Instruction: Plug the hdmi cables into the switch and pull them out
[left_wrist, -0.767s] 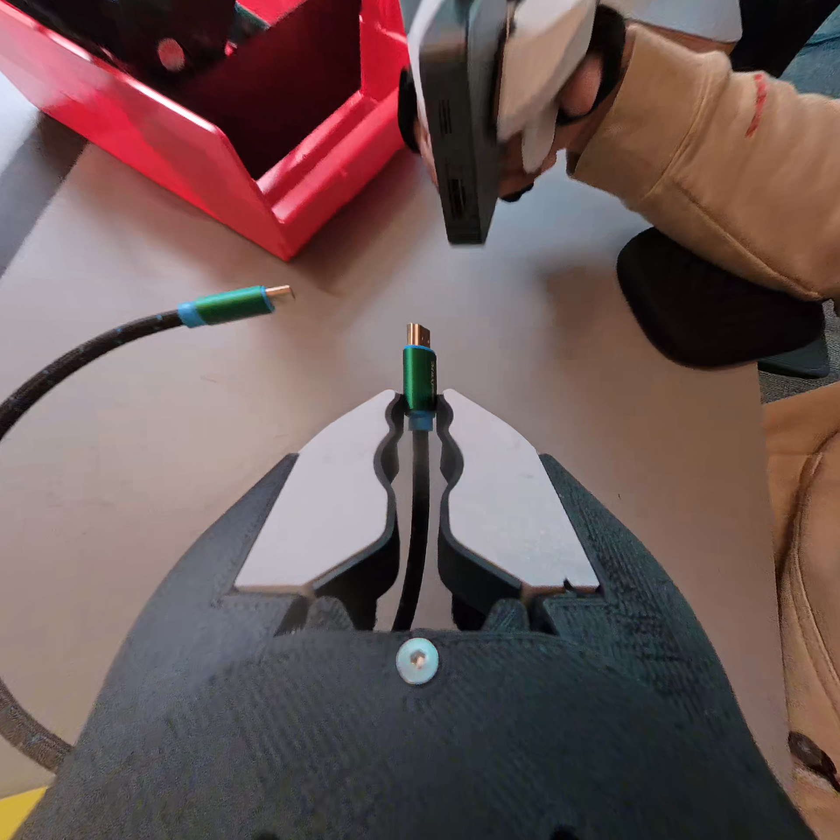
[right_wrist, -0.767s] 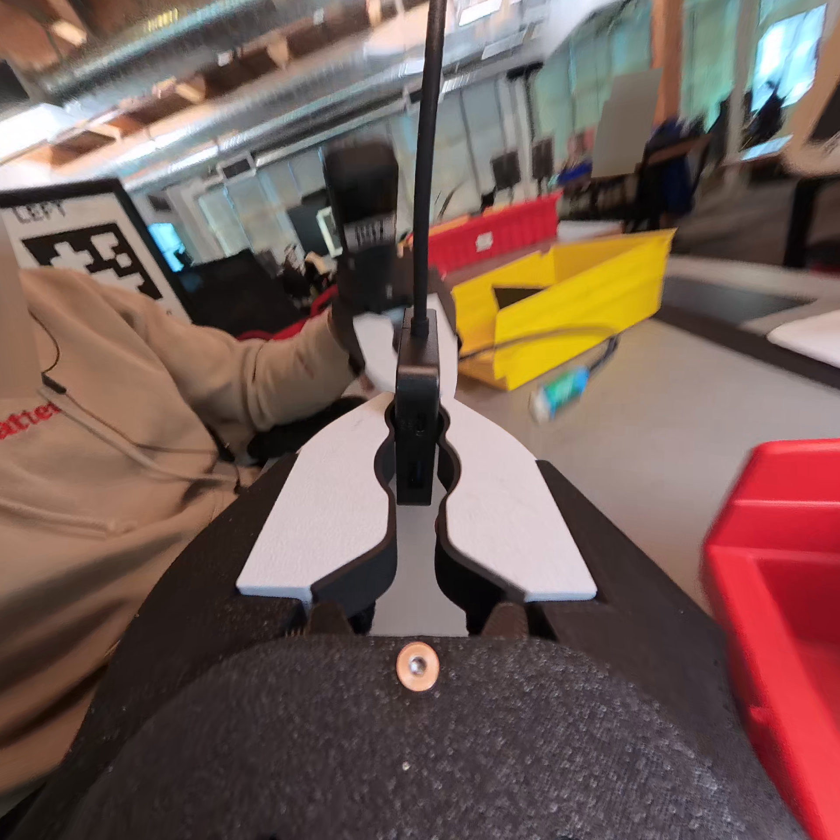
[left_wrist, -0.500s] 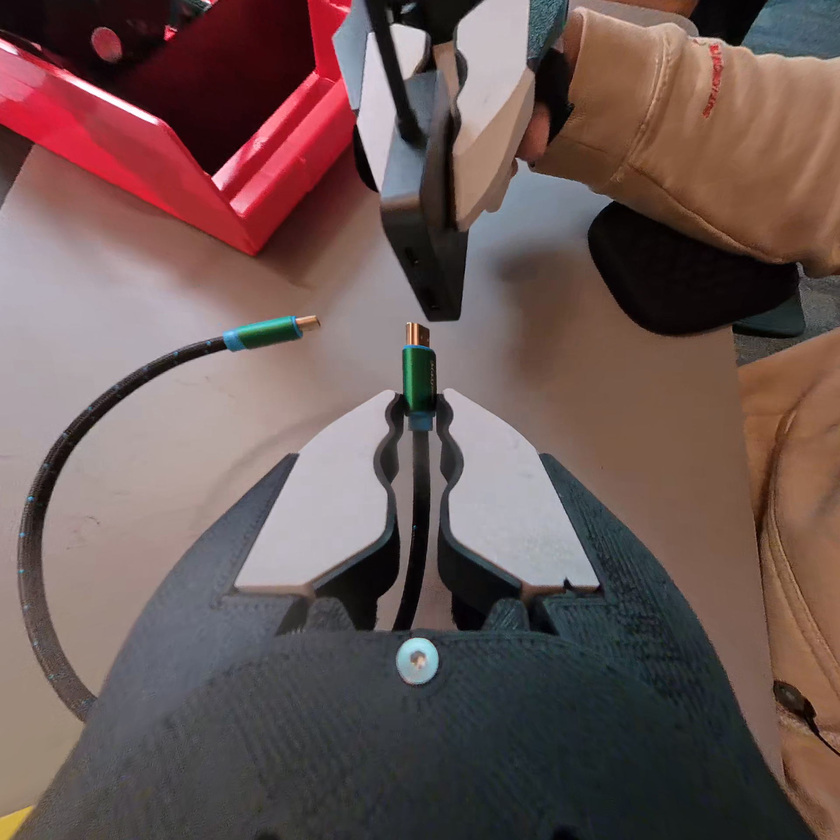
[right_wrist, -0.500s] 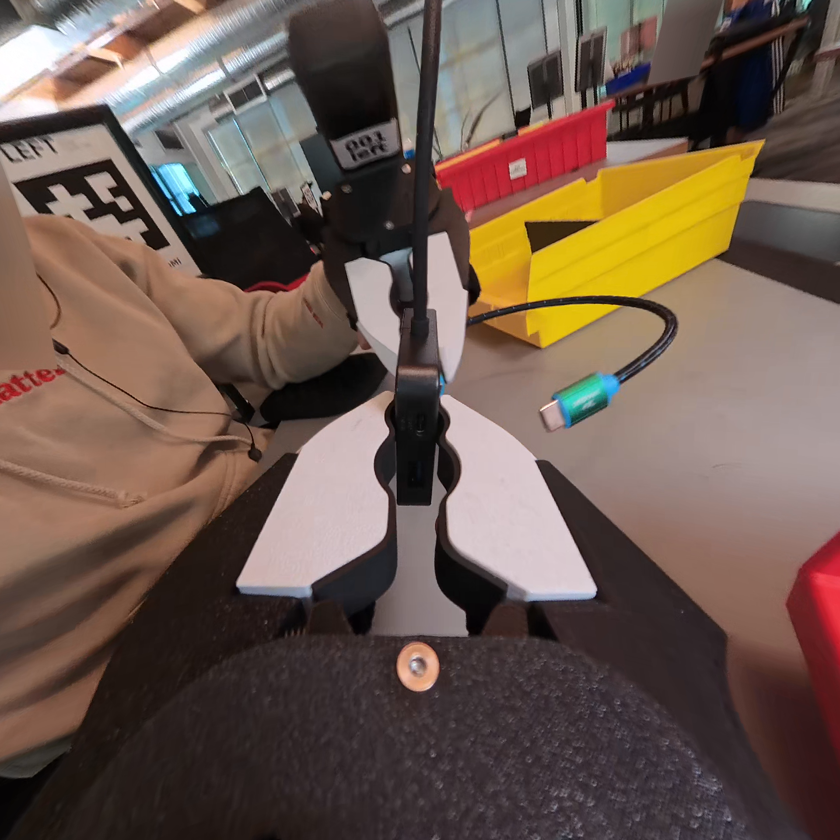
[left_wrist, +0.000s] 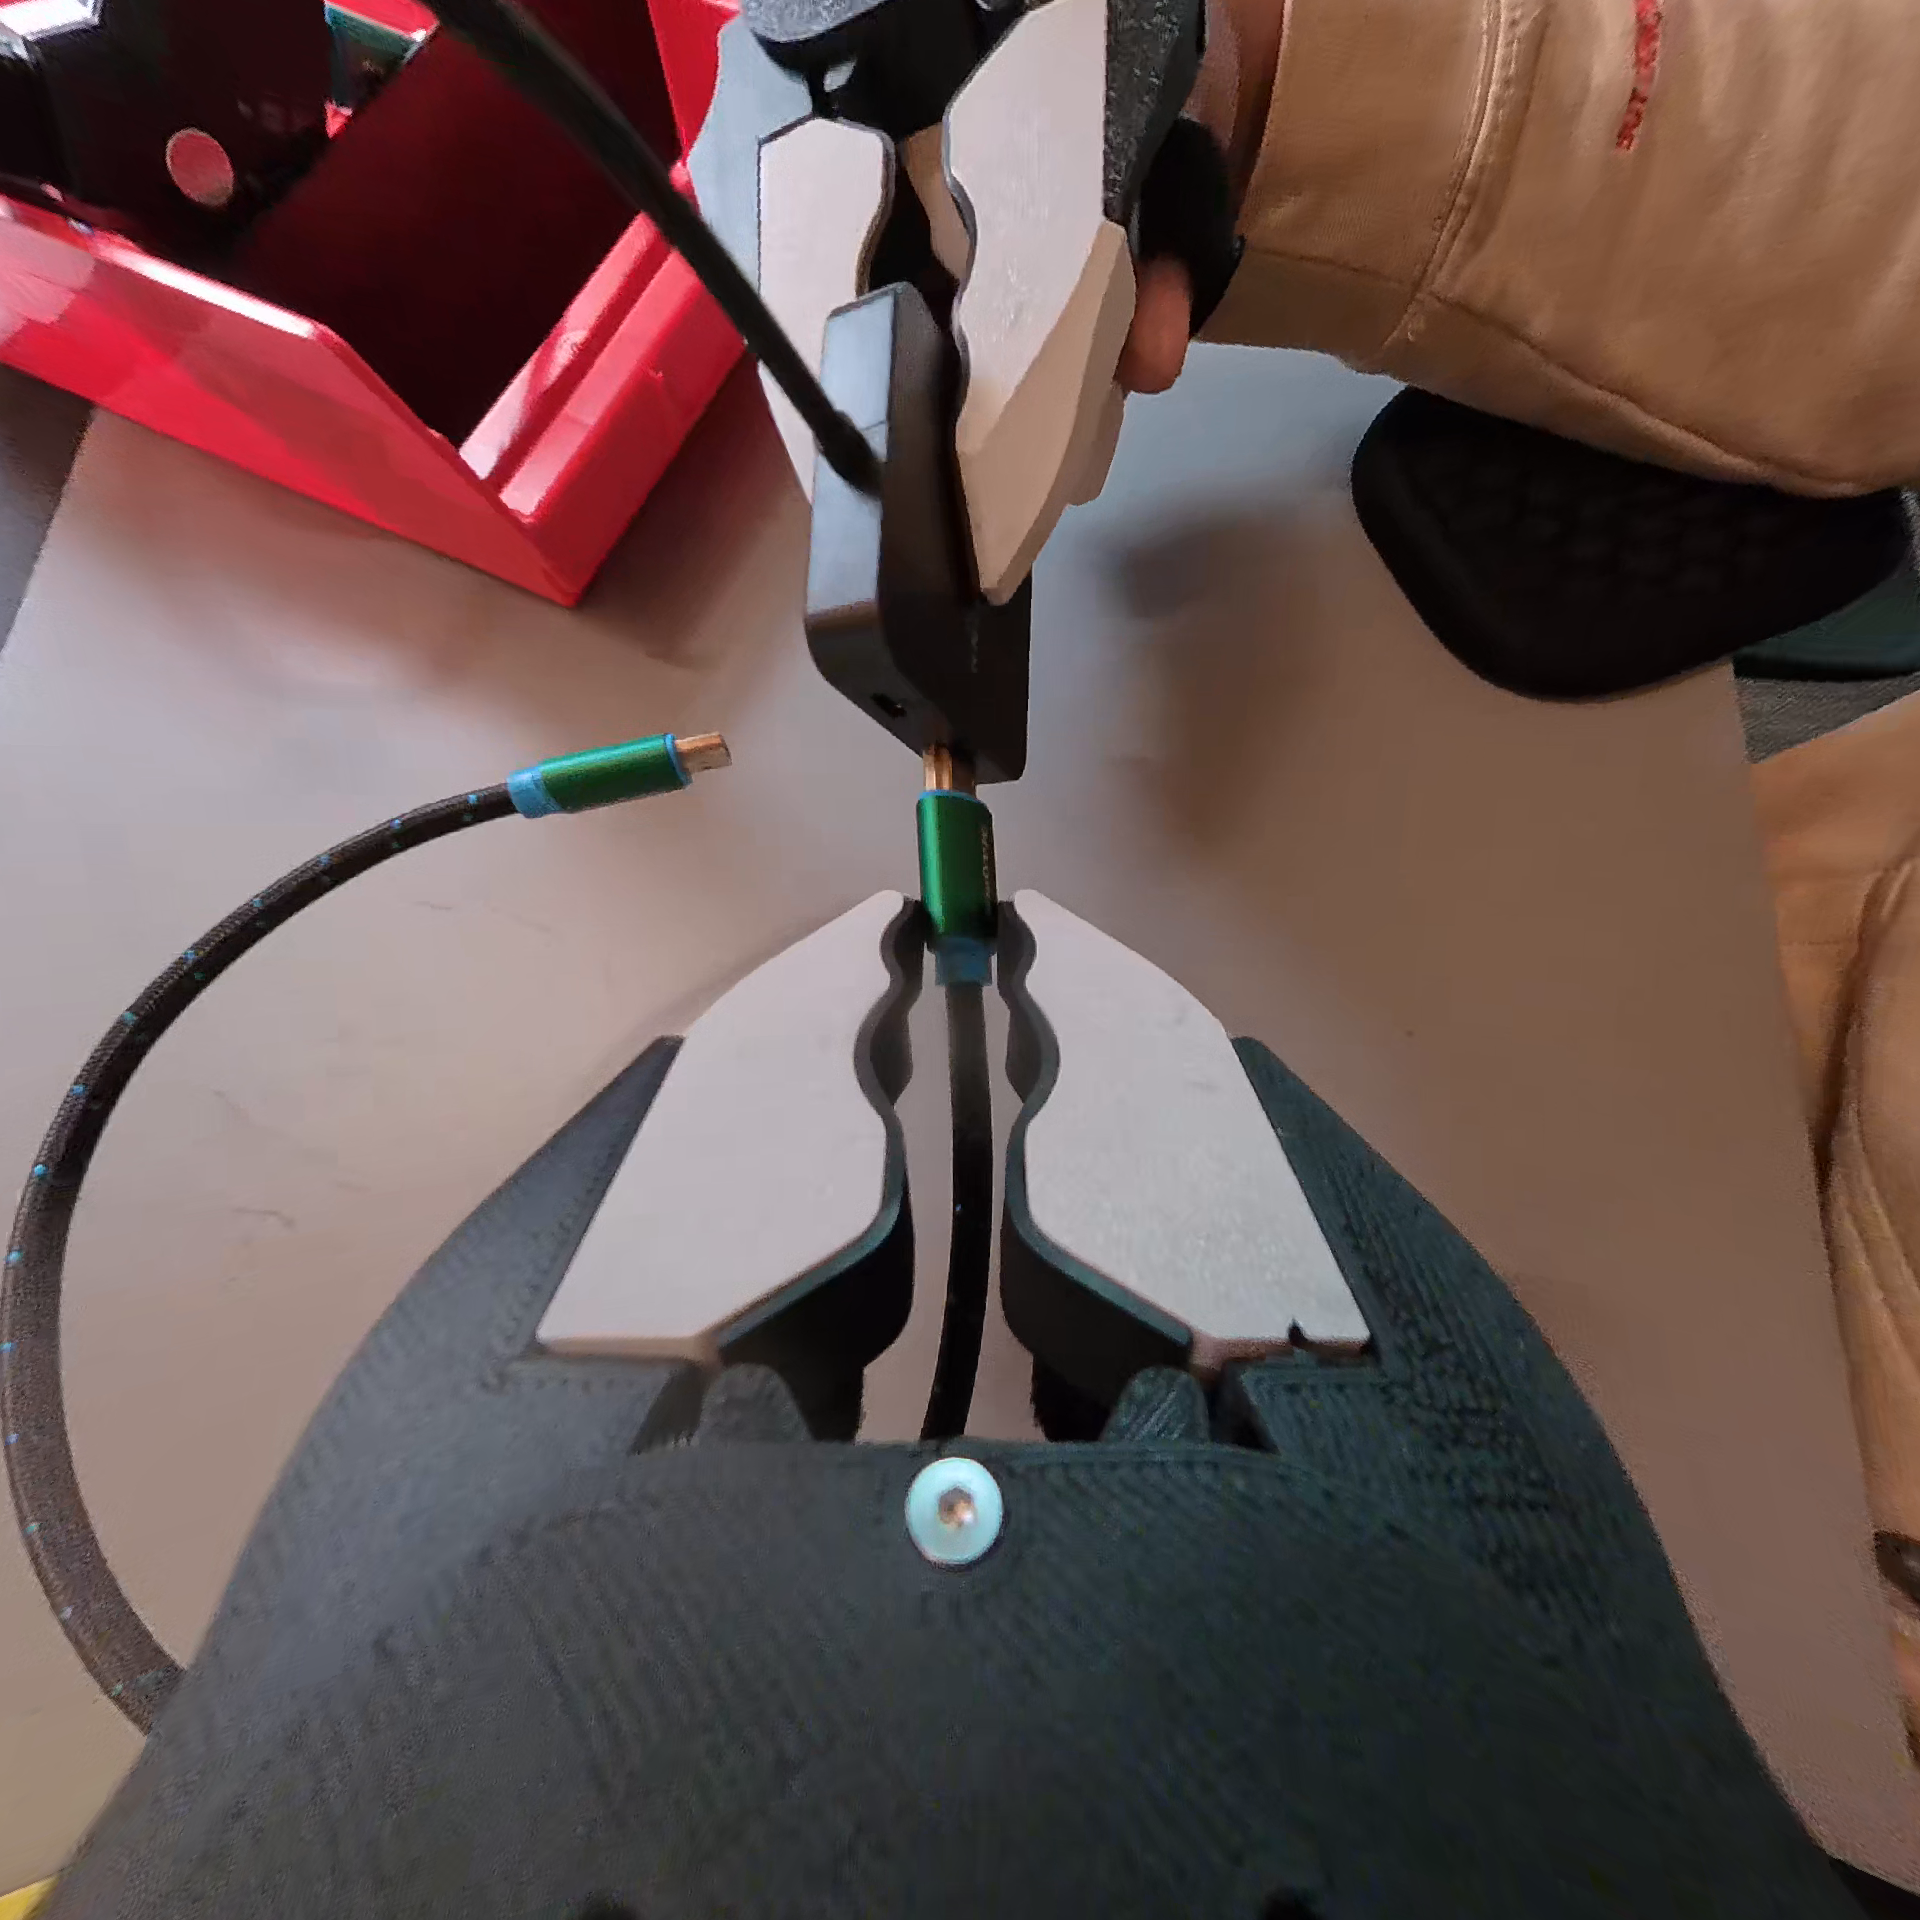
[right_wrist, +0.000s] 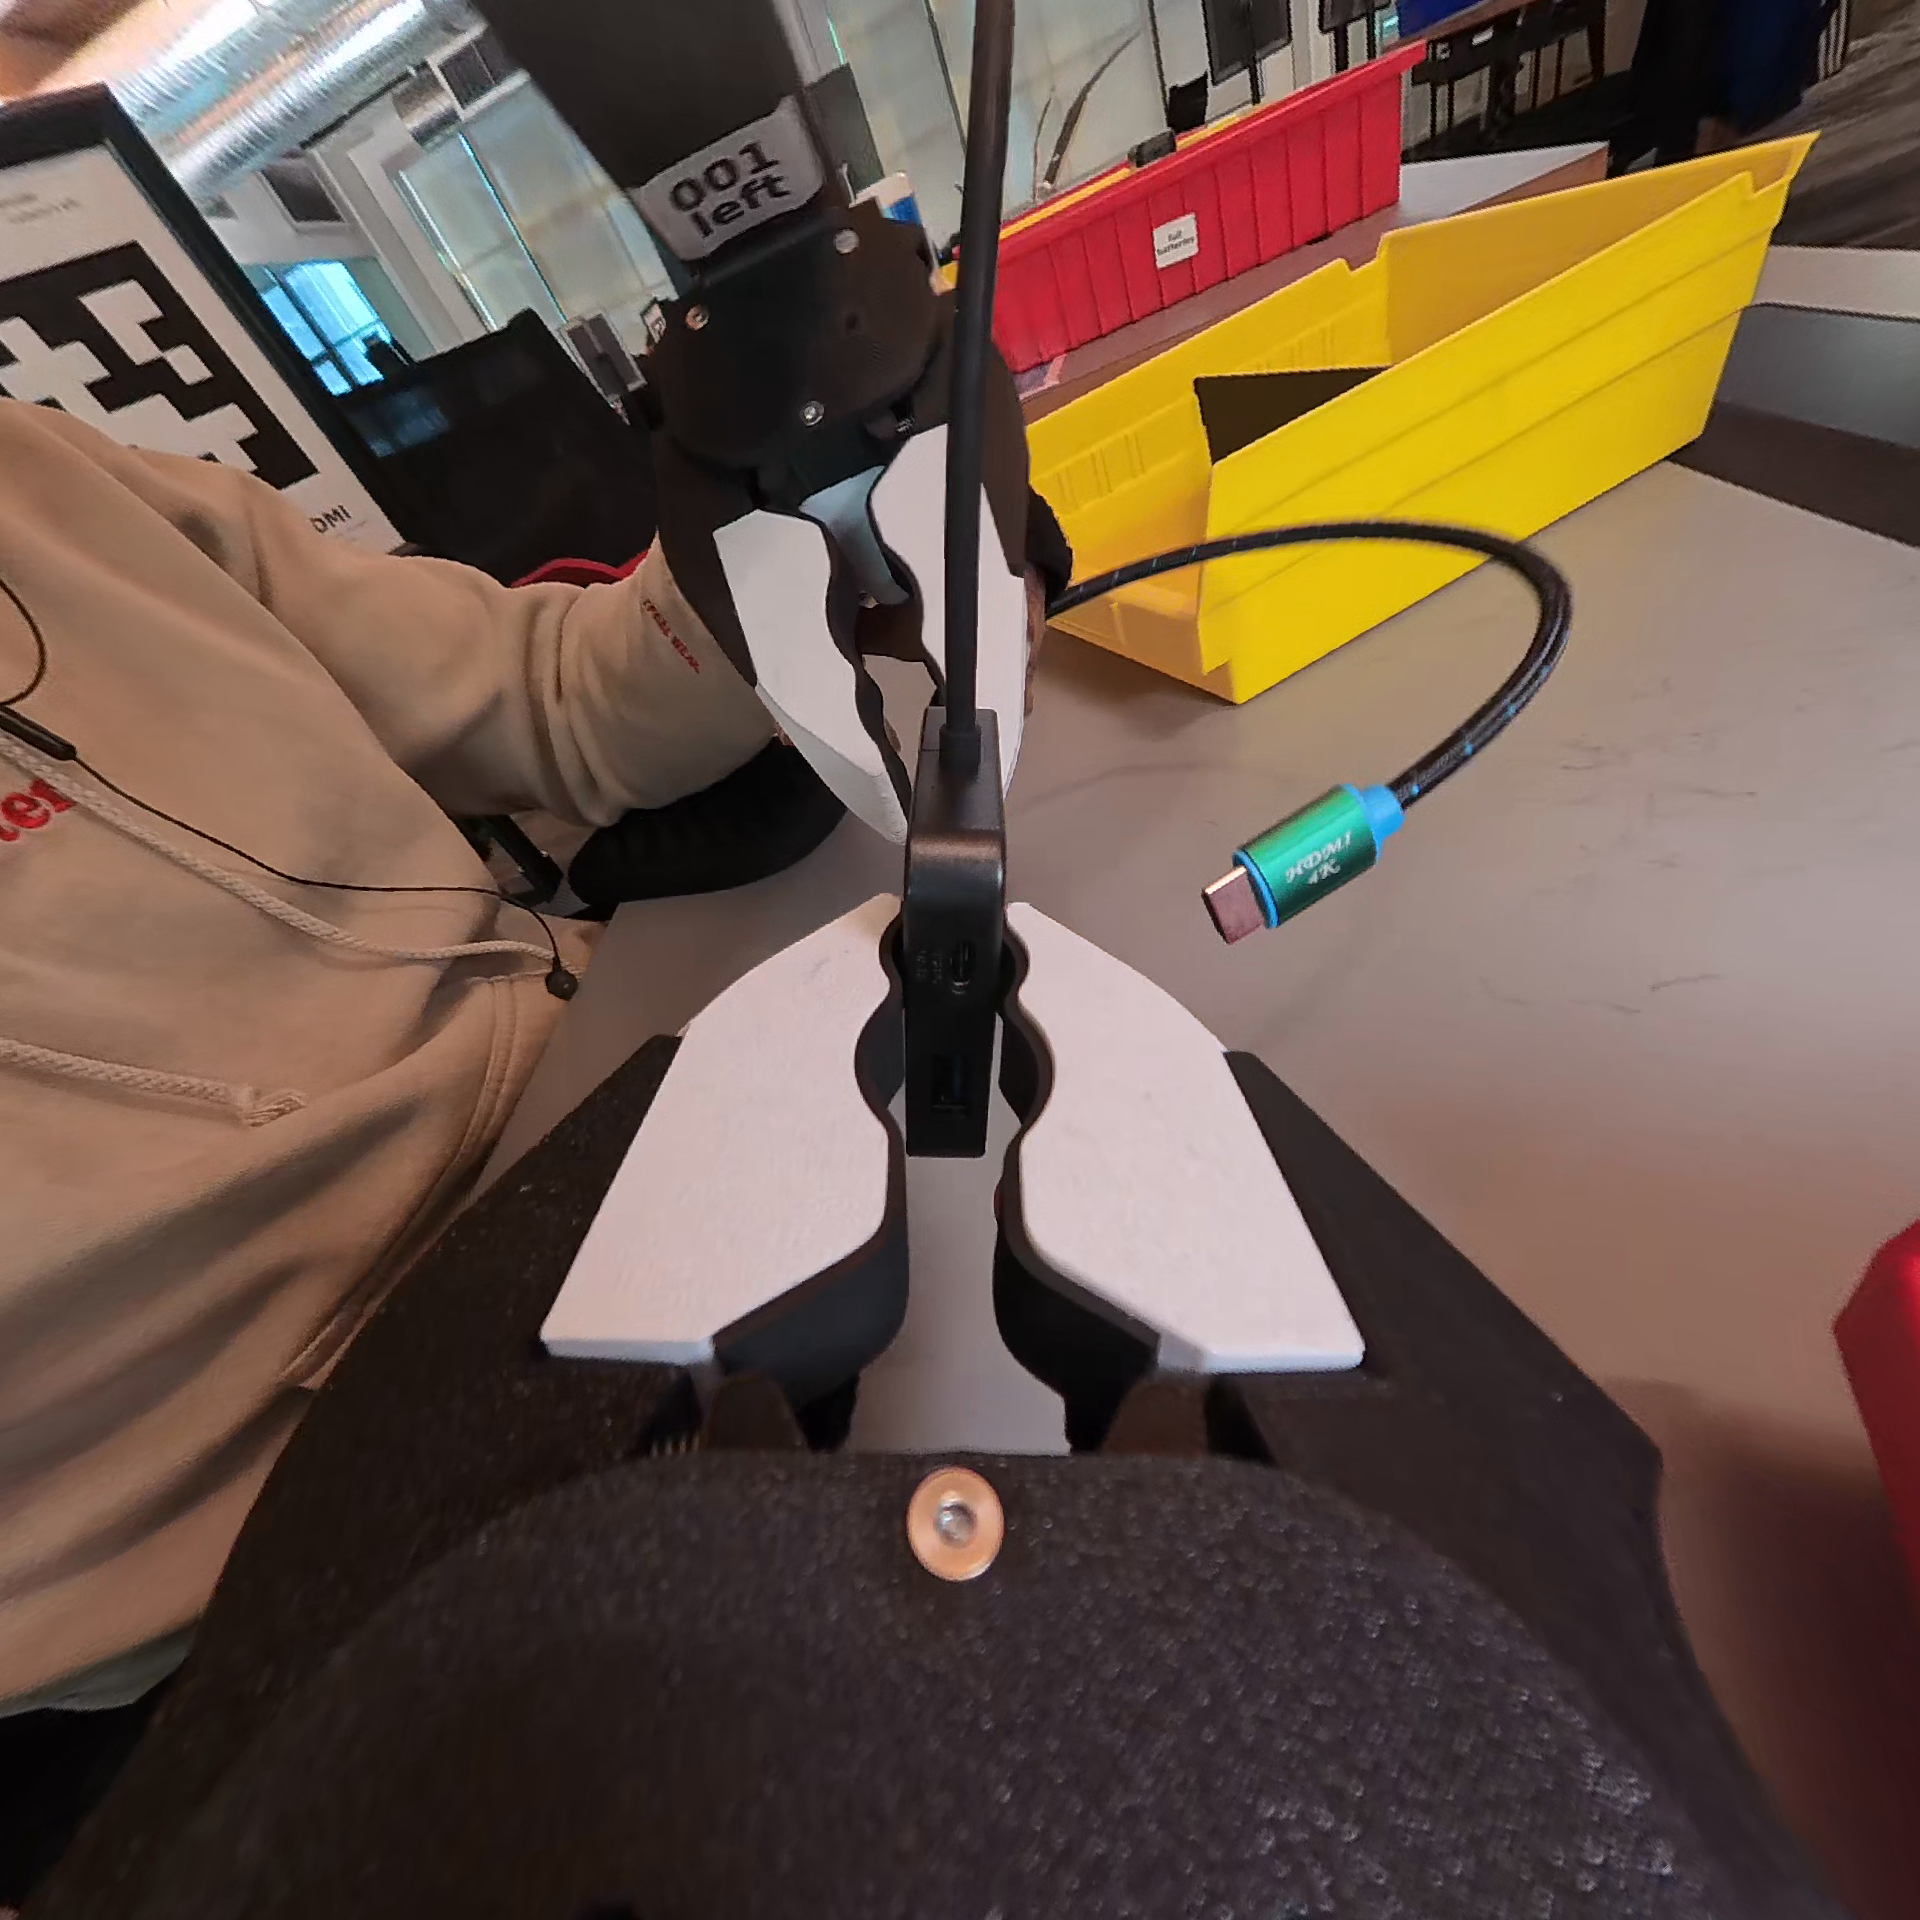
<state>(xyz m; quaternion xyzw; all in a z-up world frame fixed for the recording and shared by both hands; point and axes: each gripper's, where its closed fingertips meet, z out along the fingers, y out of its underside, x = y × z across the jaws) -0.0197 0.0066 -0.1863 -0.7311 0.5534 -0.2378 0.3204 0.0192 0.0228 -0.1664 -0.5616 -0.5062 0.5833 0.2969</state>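
Observation:
My left gripper (left_wrist: 958, 914) is shut on a green HDMI plug (left_wrist: 956, 868) whose gold tip touches the bottom edge of the black switch (left_wrist: 914, 540). My right gripper (right_wrist: 953, 925) is shut on that switch (right_wrist: 954, 935), held edge-on, with its own black cable (right_wrist: 977, 364) running upward. In the left wrist view the right gripper (left_wrist: 935, 312) hangs from above, gripping the switch. In the right wrist view the left gripper (right_wrist: 873, 644) sits just behind the switch. The cable's other green plug (left_wrist: 613, 771) lies loose on the grey table; it also shows in the right wrist view (right_wrist: 1304, 862).
A red bin (left_wrist: 312, 343) stands at the back left in the left wrist view. A yellow bin (right_wrist: 1455, 416) and a red bin (right_wrist: 1195, 239) stand behind in the right wrist view. A person's tan sleeve (left_wrist: 1558, 229) and a black chair armrest (left_wrist: 1621, 551) are on the right. Some 5 cm of space lies between my two pairs of fingers.
The switch has come down and closer to the held plug; the plug's gold tip now meets the switch's edge. The loose cable end has stayed on the table.

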